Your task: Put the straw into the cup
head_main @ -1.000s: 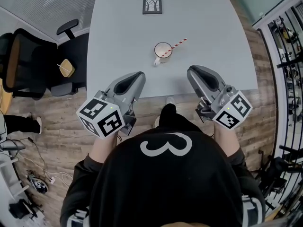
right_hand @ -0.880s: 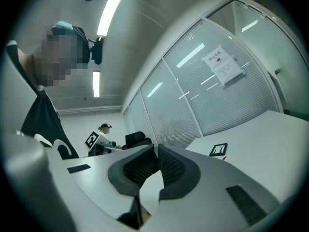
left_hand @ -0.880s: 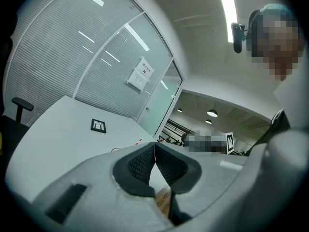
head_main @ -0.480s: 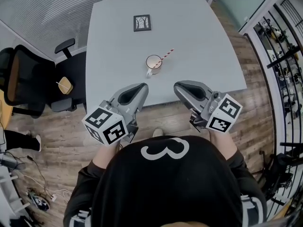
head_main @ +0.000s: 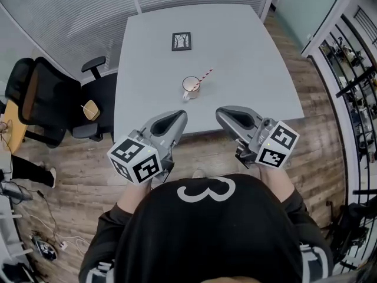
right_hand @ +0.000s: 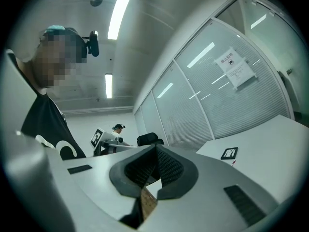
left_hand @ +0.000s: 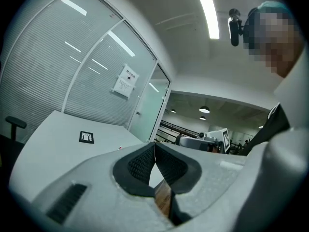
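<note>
An office meeting room. A grey table [head_main: 235, 52] stands ahead of the left gripper [head_main: 178, 115] and right gripper [head_main: 222, 112], with blind-lined glass partitions [head_main: 65, 28] beyond it. Black swivel chairs [head_main: 44, 102] sit left of the left gripper.

A cup [head_main: 189, 85] stands on the near half of the table [head_main: 253, 58], a straw [head_main: 205, 75] in it leaning right. A small frame [head_main: 181, 41] lies farther back. Office chairs [head_main: 47, 102] stand left.

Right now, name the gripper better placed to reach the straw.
Right, probably: the straw leans out of the cup toward the right gripper, while the left gripper faces the cup's handle. Both are shut and empty.
</note>
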The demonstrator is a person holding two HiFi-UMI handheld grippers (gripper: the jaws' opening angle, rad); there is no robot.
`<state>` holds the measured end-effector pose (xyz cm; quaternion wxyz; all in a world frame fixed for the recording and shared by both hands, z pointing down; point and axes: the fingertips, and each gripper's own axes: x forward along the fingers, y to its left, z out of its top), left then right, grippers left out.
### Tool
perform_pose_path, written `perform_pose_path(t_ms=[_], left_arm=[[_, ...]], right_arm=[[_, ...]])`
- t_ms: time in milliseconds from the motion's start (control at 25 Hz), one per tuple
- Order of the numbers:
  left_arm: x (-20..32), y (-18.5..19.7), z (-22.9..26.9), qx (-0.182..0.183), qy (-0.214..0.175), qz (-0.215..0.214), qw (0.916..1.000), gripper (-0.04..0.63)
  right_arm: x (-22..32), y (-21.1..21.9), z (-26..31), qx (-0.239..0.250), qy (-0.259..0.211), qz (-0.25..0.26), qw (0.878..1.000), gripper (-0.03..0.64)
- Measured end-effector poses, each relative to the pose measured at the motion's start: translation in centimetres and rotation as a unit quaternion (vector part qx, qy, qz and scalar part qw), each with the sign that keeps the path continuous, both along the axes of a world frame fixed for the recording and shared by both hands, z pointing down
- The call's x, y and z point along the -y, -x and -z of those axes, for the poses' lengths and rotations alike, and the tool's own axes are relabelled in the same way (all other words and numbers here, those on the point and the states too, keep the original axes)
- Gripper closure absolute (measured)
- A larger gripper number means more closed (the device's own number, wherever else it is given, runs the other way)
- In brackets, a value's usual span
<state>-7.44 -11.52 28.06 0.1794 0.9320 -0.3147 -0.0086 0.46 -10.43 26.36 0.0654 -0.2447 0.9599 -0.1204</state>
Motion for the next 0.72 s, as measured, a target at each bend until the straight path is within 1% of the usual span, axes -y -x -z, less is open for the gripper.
perform_pose_path(t_ms=[240, 520, 720], left_arm=[[-2.4, -1.3, 1.1, 0.003, -0.014, 0.013, 0.9998, 0.578], [-5.4, -2.1, 0.8, 0.008, -0.013, 0.022, 0.9996, 0.578], [-7.8, -3.1, 1.5, 0.011, -0.026, 0.027, 0.9992, 0.578]], right_arm=[[-2.7, -1.3, 0.6, 0.002, -0.006, 0.012, 1.0, 0.603], [-5.6, -2.7, 0.6, 0.01, -0.009, 0.013, 1.0, 0.603], [-8.2, -3.9, 1.0, 0.016, -0.019, 0.01, 1.0, 0.603]])
